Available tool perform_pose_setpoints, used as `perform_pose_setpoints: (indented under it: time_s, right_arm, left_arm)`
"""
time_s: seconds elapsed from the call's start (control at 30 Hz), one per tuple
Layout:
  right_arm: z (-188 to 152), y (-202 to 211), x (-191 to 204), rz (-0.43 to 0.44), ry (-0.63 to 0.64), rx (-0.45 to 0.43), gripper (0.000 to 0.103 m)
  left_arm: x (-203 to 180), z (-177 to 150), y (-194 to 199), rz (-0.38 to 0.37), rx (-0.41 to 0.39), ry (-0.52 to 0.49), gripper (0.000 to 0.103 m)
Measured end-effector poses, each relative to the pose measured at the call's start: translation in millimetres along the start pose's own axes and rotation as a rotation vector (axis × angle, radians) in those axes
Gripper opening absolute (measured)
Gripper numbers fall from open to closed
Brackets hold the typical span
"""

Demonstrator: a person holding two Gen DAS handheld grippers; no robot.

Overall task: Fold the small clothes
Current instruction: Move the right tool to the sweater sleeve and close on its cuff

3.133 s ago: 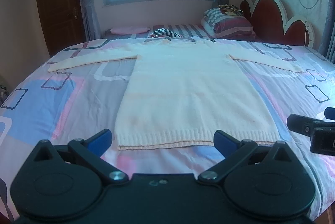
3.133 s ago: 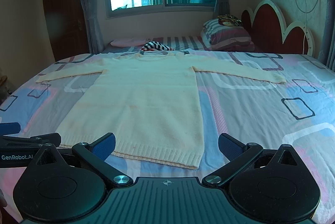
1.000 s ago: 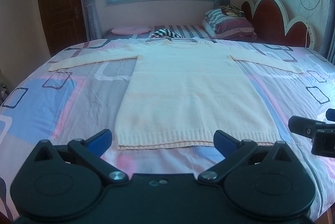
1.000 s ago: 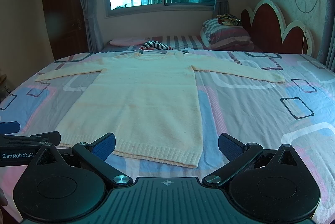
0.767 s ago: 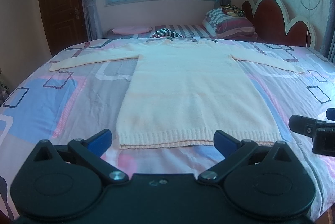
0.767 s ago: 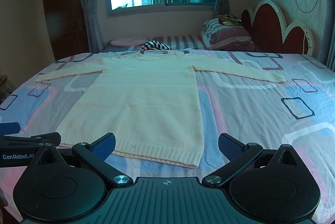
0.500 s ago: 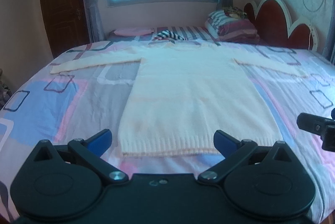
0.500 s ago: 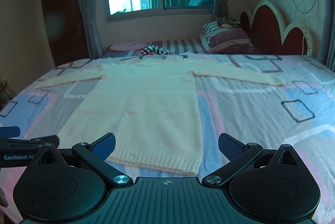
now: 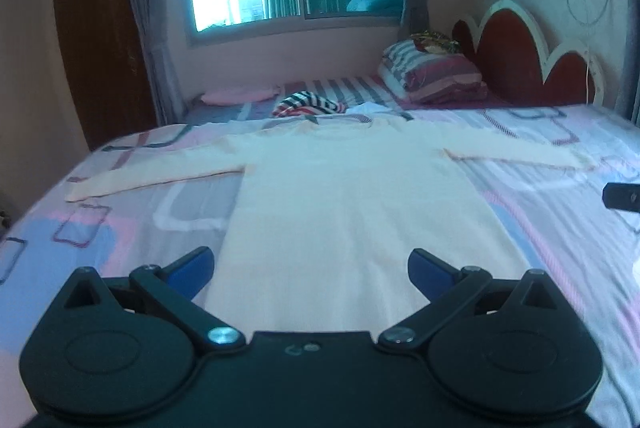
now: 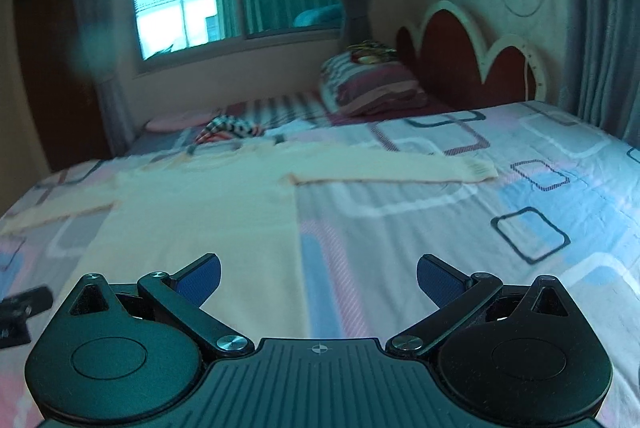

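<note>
From the left wrist, a cream sweater (image 9: 352,204) is seen spread flat on the bed (image 9: 568,228), neck toward the far edge, both sleeves stretched out sideways. The left gripper (image 9: 311,270) is held low over the lower body of the garment, its blue-padded fingers (image 9: 190,268) spread wide apart and nothing held between them. The hem is hidden behind the gripper body. A striped cloth (image 9: 308,104) and a pillow (image 9: 432,76) lie beyond the collar. At the right edge a dark part of the right gripper (image 9: 620,196) is seen, above the bedspread.

From the right wrist, the sweater (image 10: 208,212) lies to the left of centre, with its right sleeve (image 10: 392,168) reaching out across the patterned bed (image 10: 520,228). The right gripper (image 10: 318,278) is held over the sweater's side edge and the bare bedspread beside it, fingers (image 10: 438,282) wide apart and empty. The picture is blurred.

No fold has been started. Risks can be judged from here: the bedspread may be pinched together with the knit if a grip is taken too deep, so that both are lifted; if only the top layer is caught, the layers would be slid apart and the fold left crooked. A soft knit is easily stretched or bunched by uneven pulls from the two sides.
</note>
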State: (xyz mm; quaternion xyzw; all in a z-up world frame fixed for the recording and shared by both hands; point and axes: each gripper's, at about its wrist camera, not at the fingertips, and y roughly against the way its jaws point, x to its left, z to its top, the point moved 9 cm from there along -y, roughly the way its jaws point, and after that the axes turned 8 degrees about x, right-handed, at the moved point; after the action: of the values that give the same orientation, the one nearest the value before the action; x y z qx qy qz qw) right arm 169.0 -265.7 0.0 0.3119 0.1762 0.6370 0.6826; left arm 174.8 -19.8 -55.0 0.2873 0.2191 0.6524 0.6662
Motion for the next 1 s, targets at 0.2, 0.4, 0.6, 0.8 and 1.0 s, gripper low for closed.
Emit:
perform_pose_setpoints:
  time_s: [0.2,0.4,0.6,0.8,1.0]
  right_arm:
    - [36.3,-46.2,-24.9,-0.019,-0.011,0.025,0.103]
    - [72.4,-85.4,-52.1,-0.021,-0.075,-0.030,0.103]
    - [108.8,-141.9,-111.3,-0.091,-0.183,-0.106,0.103]
    - [123.4,-189.0,-179.3,-0.181,-0.274,-0.125,0.074]
    - [113.4,-237.1,-242.2,-0.208,-0.382,-0.070,0.040]
  left_arm:
    - [9.6,23.3,-48.4,-0.027,0.070,0.015,0.103]
    - [24.8,56.4,-95.7,-0.037,0.079,0.067,0.097]
    - [31.9,83.4,-145.4,0.001,0.057,0.038,0.087]
    - [42.1,99.6,-192.8,0.046,0.066,0.047,0.087]
    - [47.3,99.7,-223.9,0.064,0.093,0.040,0.080]
